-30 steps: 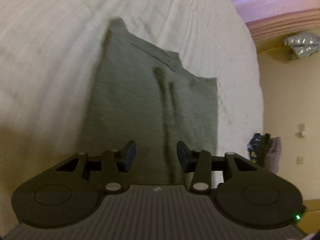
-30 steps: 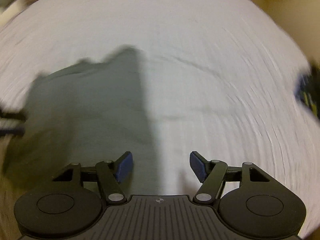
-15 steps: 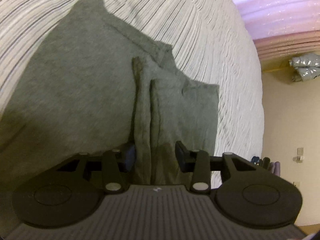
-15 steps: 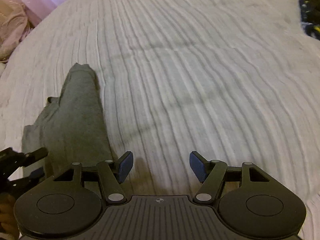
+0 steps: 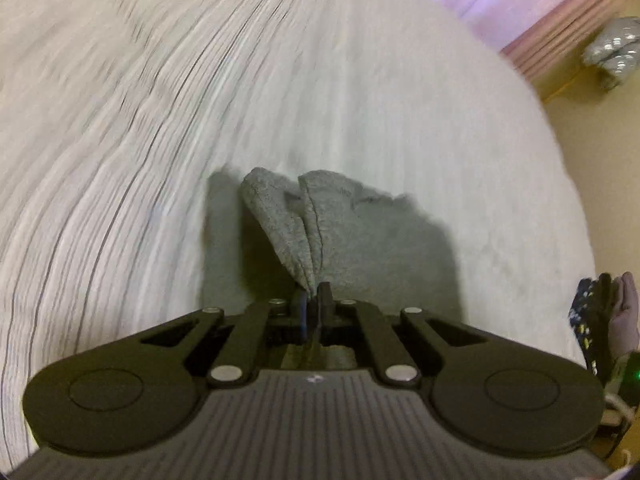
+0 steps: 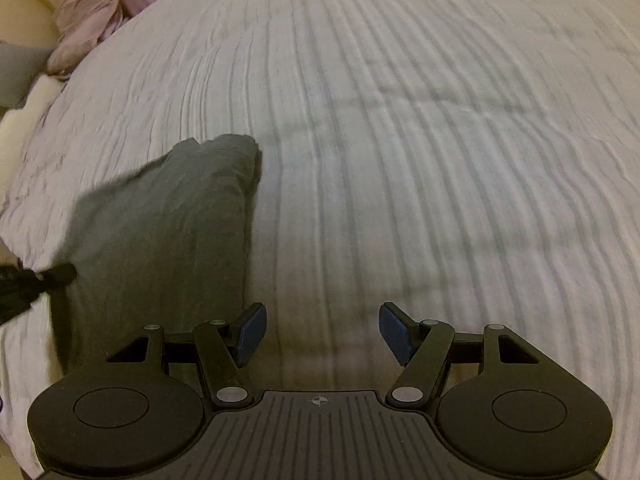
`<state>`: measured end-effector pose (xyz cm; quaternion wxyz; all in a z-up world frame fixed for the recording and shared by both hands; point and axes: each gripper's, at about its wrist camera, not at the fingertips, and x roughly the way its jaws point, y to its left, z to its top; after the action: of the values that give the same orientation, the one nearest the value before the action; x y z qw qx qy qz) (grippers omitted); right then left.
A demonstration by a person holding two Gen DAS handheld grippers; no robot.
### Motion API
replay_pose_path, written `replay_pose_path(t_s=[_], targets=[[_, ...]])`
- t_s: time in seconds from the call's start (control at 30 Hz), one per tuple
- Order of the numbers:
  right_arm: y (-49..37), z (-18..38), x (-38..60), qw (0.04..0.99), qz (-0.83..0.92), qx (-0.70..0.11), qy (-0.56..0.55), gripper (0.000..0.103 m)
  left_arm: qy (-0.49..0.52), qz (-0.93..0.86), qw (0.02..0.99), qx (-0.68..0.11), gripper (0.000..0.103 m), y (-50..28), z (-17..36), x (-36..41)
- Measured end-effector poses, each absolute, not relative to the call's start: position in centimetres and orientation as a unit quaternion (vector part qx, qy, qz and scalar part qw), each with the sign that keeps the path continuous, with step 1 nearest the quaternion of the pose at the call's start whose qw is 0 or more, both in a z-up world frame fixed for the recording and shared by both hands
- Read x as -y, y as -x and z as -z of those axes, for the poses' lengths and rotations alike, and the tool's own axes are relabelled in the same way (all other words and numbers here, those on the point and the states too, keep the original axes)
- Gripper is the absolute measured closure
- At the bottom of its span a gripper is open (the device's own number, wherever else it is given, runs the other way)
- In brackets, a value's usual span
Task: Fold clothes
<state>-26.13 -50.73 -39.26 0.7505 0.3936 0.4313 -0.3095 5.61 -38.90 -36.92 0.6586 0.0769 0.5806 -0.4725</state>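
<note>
Closed since half a second ago, the left tool (image 5: 312,300) is now clamped on a pinch of the grey garment (image 5: 360,240), whose gathered cloth is raised in two peaked folds above the bed (image 5: 160,120). Further right, the right tool (image 6: 322,330) is held with fingers apart over bare bedding, nothing between them. The garment (image 6: 168,232) is seen lying on the bed as a narrow, layered strip, already doubled over at least once. A further fold is judged under way; flattening and squaring would be left.
</note>
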Motion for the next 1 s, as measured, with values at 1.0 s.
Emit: replay_pose_path(t_s=[1.0], targets=[[16.4, 41.9, 55.2, 0.792, 0.315, -0.409, -0.325, 0.036, 0.019, 0.465, 0.671, -0.577, 0.094, -10.4, 38.8, 34.3]])
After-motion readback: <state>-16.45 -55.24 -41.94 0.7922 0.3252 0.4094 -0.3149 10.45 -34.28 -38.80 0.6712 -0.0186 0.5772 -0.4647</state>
